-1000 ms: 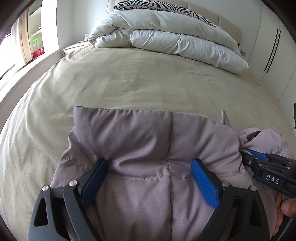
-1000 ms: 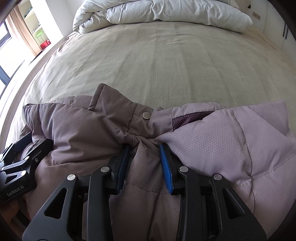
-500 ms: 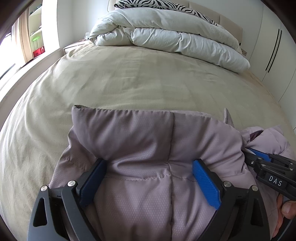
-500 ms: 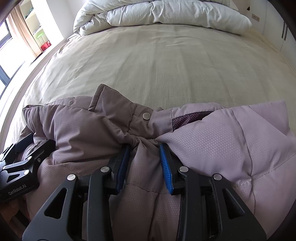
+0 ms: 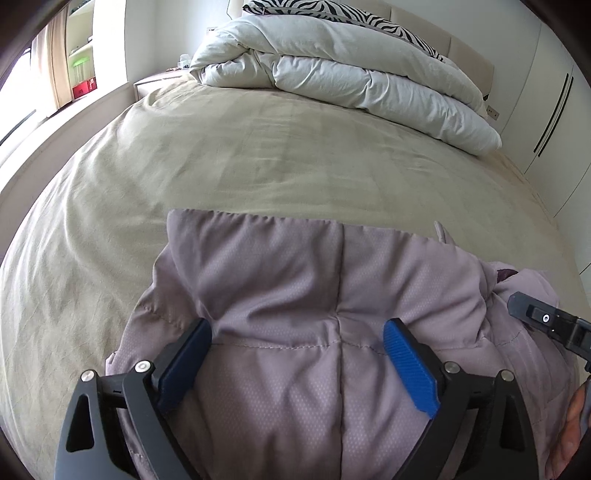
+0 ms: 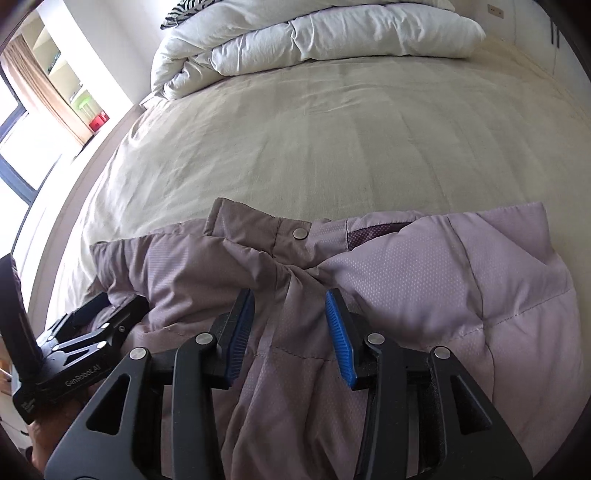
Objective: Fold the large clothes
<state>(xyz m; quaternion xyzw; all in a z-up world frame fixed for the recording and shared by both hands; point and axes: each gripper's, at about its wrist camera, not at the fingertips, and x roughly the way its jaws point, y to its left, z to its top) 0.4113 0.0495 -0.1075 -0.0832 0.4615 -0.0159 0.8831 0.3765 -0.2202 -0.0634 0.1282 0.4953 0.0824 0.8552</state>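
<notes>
Two claws of mine sit on one mauve quilted puffer jacket (image 5: pixel 295 295), which lies bunched at the near edge of the wide bed with its beige sheet (image 5: pixel 258 155). My left gripper (image 5: pixel 297 360) has its blue-padded fingers (image 5: pixel 410 369) spread wide, with a broad swell of padded cloth lying between them; whether the pads actually press that cloth, I cannot tell. My right gripper (image 6: pixel 290 325) is pinched in much closer, its blue pads (image 6: pixel 338 332) squeezing a gathered ridge of the jacket (image 6: pixel 424 280) just below the collar, where the fabric puckers toward a round metal snap button (image 6: pixel 299 232) and a strip of dark maroon lining (image 6: pixel 373 234).

From my left wrist view, the black body of the right tool pokes in at the right edge, resting on the jacket's far fold. From my right wrist view, the left tool shows low on the left, its black frame against the jacket's sleeve side.

Beyond the jacket the sheet runs bare up to a rumpled white duvet (image 5: pixel 351 74) heaped at the head of the bed, with a zebra-striped pillow (image 5: pixel 332 14) on top of it. White wardrobe doors with black handles (image 5: pixel 554 110) stand to the right, well apart. A window with a tan curtain (image 6: pixel 33 74) and a shelf with a small red box (image 6: pixel 99 122) lie to the left, past the bed's edge.
</notes>
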